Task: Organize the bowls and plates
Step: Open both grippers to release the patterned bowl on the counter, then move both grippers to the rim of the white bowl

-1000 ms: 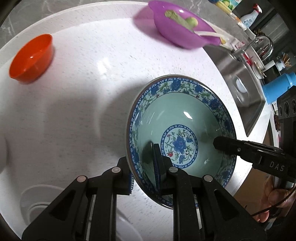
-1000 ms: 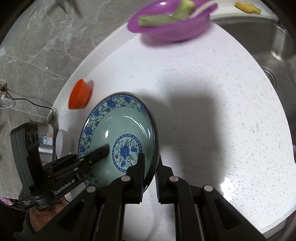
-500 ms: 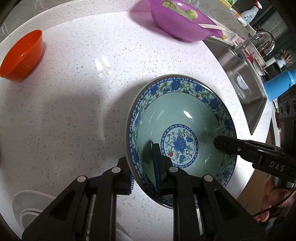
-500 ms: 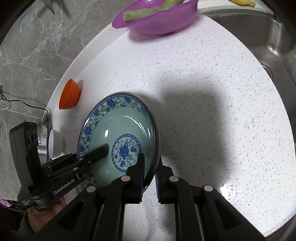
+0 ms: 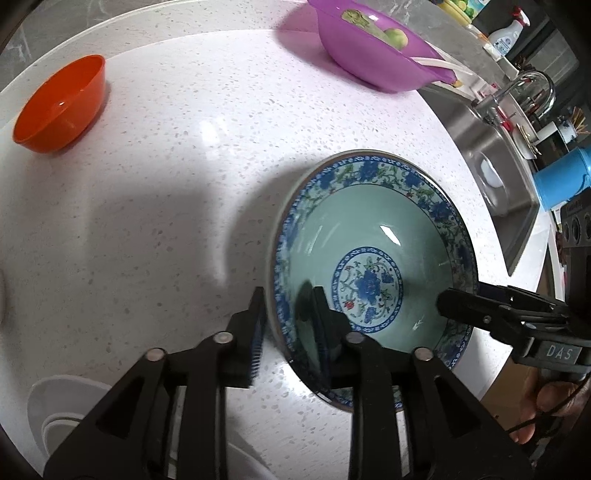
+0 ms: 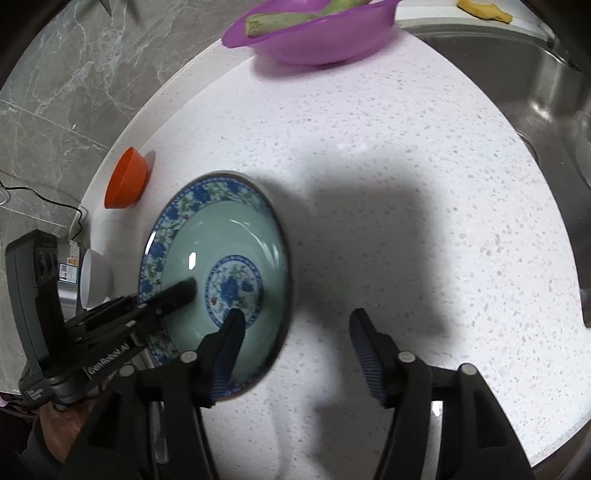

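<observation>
A green bowl with a blue flowered rim (image 5: 369, 236) (image 6: 236, 236) sits on the white speckled counter (image 5: 166, 184). My left gripper (image 5: 288, 328) straddles the bowl's near-left rim, one finger inside and one outside. Its jaws are opening, and a gap shows beside the outer pad. My right gripper (image 6: 297, 347) straddles the opposite rim with its jaws opening wide, and its pads do not touch the bowl. In the left wrist view only one of the right gripper's fingers (image 5: 465, 302) shows, lying inside the bowl.
An orange bowl (image 5: 59, 107) (image 6: 123, 179) stands at the far left. A purple bowl with vegetables (image 5: 376, 55) (image 6: 310, 33) is at the back. White dishes (image 5: 66, 406) lie near the left front edge, with a white bowl (image 6: 94, 277) nearby. A steel sink (image 5: 491, 177) lies to the right.
Both grippers were shut on the bowl's rim and have let go. The right jaws have spread wide and the left ones only a little. The bowl stays where it was.
</observation>
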Tool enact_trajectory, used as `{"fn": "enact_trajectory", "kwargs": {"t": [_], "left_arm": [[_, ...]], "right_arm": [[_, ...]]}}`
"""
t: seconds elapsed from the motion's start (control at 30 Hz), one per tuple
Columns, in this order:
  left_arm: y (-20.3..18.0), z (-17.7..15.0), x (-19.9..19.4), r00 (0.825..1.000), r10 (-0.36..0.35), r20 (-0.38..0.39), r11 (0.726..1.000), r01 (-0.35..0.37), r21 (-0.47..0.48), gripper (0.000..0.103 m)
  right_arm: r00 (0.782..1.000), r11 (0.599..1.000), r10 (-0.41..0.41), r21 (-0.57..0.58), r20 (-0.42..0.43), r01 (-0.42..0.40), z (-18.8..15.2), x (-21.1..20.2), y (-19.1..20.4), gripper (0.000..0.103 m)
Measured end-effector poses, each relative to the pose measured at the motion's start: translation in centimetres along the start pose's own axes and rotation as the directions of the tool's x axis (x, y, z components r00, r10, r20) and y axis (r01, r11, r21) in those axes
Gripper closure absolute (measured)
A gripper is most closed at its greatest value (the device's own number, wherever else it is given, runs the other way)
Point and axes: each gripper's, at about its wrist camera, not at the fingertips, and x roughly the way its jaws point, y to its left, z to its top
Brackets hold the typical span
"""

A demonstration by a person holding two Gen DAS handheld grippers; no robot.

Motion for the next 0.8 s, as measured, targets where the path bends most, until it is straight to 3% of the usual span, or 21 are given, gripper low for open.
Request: {"fn": "enact_trajectory", "kwargs": {"t": [0.03, 0.07, 0.23, 0.33, 0.4, 0.47, 0.6, 0.7, 0.8], "left_arm": [[0.2, -0.1, -0.2, 1.0, 0.003, 0.005, 1.0, -0.003, -0.001, 0.062], [0.3, -0.2, -0.4, 1.0, 0.004, 0.011, 1.0, -0.004, -0.003, 0.047], [0.8, -0.6, -2.1, 0.999, 0.005, 0.047, 1.0, -0.005, -0.011, 0.044], [1.1, -0.7, -3.1, 0.998, 0.004, 0.065, 1.0, -0.003, -0.02, 0.032], [1.4, -0.9, -3.7, 0.997, 0.005, 0.076, 0.999, -0.003, -0.032, 0.013], [2.0, -1.3, -4.5, 0.996, 0.016, 0.082, 0.999, -0.012, -0.048, 0.0], [3.7, -2.6, -7.0, 0.991, 0.04, 0.125, 0.996, -0.03, -0.081, 0.0], [5.1, -3.7, -9.6, 0.982, 0.032, 0.187, 0.996, -0.016, -0.087, 0.0], [7.3, -4.9, -13.2, 0.956, 0.022, 0.291, 0.994, 0.011, -0.113, 0.0]], "right_arm": [[1.0, 1.0, 0.004, 0.009, 0.003, -0.004, -0.1, -0.3, -0.3, 0.034], [1.0, 1.0, 0.005, 0.014, 0.008, -0.005, -0.1, -0.5, -0.5, 0.034], [0.999, 0.999, 0.005, 0.048, 0.039, -0.007, 0.0, -2.0, -1.6, 0.032], [0.999, 0.999, 0.002, 0.053, 0.053, -0.005, 0.3, -2.6, -1.7, 0.032], [0.998, 0.998, 0.007, 0.054, 0.065, -0.01, 0.6, -3.1, -1.4, 0.031], [0.996, 0.999, 0.017, 0.047, 0.084, -0.021, 0.9, -3.6, -1.0, 0.026], [0.986, 0.994, 0.098, 0.038, 0.132, -0.104, 1.8, -5.3, 0.1, 0.019], [0.958, 0.972, 0.225, 0.02, 0.179, -0.232, 2.7, -6.8, 1.4, 0.015], [0.925, 0.944, 0.326, -0.013, 0.196, -0.33, 3.8, -7.4, 3.3, 0.01]]}}
